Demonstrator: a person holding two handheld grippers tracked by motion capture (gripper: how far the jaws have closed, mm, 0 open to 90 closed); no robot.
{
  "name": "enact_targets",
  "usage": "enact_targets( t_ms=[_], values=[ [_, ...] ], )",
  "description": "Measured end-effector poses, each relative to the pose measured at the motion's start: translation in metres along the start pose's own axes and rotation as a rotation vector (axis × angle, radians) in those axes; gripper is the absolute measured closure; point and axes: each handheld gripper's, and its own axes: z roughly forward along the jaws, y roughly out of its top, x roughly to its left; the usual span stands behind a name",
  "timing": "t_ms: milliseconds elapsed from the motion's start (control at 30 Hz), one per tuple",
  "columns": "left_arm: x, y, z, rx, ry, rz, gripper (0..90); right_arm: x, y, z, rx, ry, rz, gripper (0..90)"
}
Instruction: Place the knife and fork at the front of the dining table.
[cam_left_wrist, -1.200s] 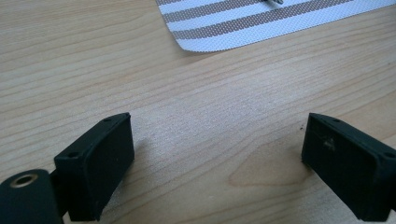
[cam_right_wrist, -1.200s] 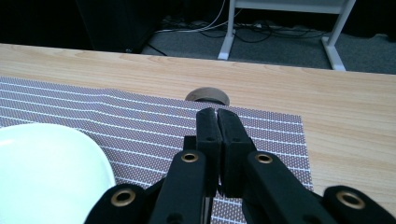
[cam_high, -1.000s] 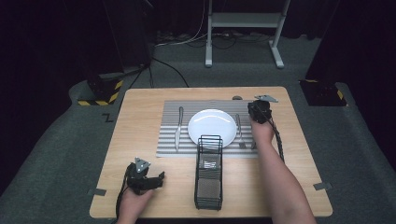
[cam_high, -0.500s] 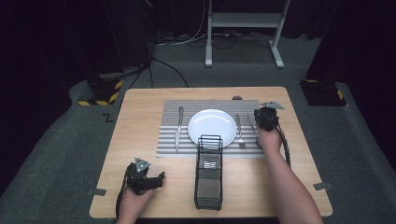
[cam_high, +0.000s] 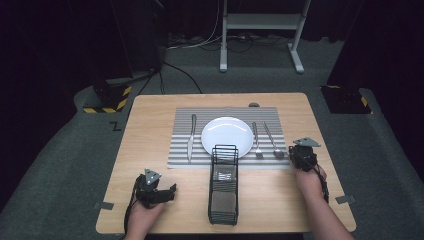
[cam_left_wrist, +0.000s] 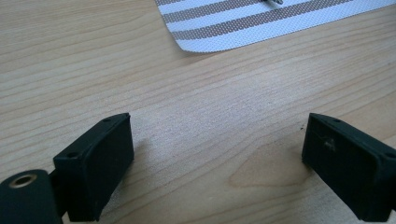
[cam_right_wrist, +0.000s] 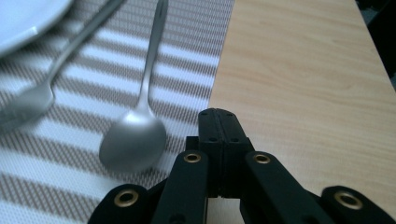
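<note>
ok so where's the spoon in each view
high view: spoon lies on the striped placemat, right of the fork, just left of the right tool.
left gripper view: not in it.
right gripper view: centre-left, bowl nearest.
shared landmark: the striped placemat.

Wooden table (cam_high: 150, 125) bears striped placemat (cam_high: 181, 150), wire rack (cam_high: 223, 195).

White plate (cam_high: 226, 135), striped grey-white placemat (cam_high: 182, 150), black rack (cam_high: 223, 187), seemingly silver spoon (cam_right_wrist: 136, 133).
</note>
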Motion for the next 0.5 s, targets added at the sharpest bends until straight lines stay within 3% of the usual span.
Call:
enact_targets(
  t_ms=[100, 333, 500],
  values=[
    [0.000, 0.000, 0.000, 0.000, 0.000, 0.000, 8.9, 0.005, -0.007, 0.002, 0.025, 0.007, -0.026, 89.9],
    [0.000, 0.000, 0.000, 0.000, 0.000, 0.000, 8.9, 0.029, -0.009, 0.000, 0.013, 0.033, -0.091, 89.5],
    [0.000, 0.000, 0.000, 0.000, 0.001, -0.001, 8.9, 0.039, -0.013, -0.004, -0.001, 0.059, -0.086, 86.3]
  ],
)
